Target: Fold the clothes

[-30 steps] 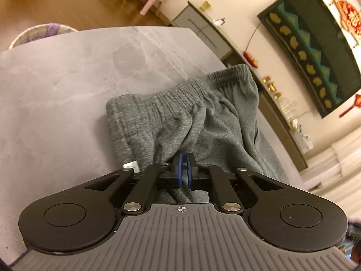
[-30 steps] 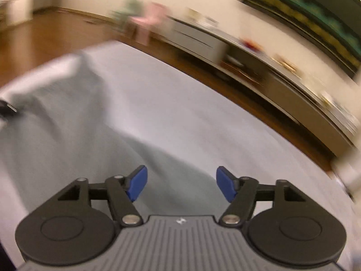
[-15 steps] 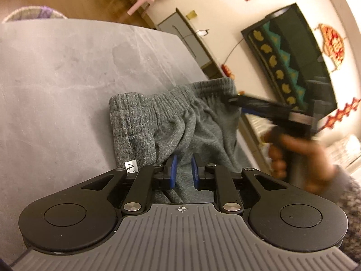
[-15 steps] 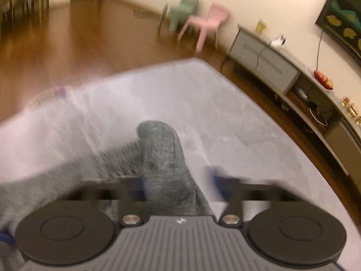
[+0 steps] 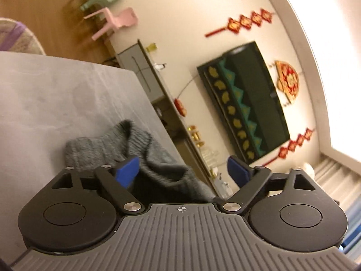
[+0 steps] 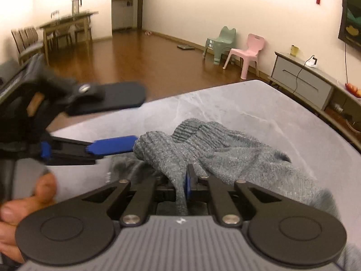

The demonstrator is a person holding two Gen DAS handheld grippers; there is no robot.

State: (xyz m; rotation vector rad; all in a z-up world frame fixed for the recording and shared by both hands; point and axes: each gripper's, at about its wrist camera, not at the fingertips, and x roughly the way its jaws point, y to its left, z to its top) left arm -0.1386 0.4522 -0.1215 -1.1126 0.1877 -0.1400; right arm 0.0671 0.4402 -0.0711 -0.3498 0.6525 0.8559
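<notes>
On the grey counter (image 6: 237, 103) the grey knitted garment (image 6: 221, 149) lay in a bunched heap near the counter's right-hand edge, its ribbed waistband humped up and creased. By the look of it the folding was only part done: the cloth was gathered rather than squared, and it would need flattening and at least one more clean fold (no neat stack showed anywhere).

The right hand-held gripper (image 6: 188, 186) pointed down at the heap, its jaws clenched on a pinch of the grey fabric, which ran up between the blue pads. The left hand-held gripper (image 5: 182, 171) was held about level, low over the counter, its jaws opening wide; cloth lay under and between them, but the pads did not press on it. In the right wrist view it reached in from the left, one blue finger (image 6: 112, 145) just beside the waistband, the person's hand (image 6: 20, 205) wrapped round its grip.
</notes>
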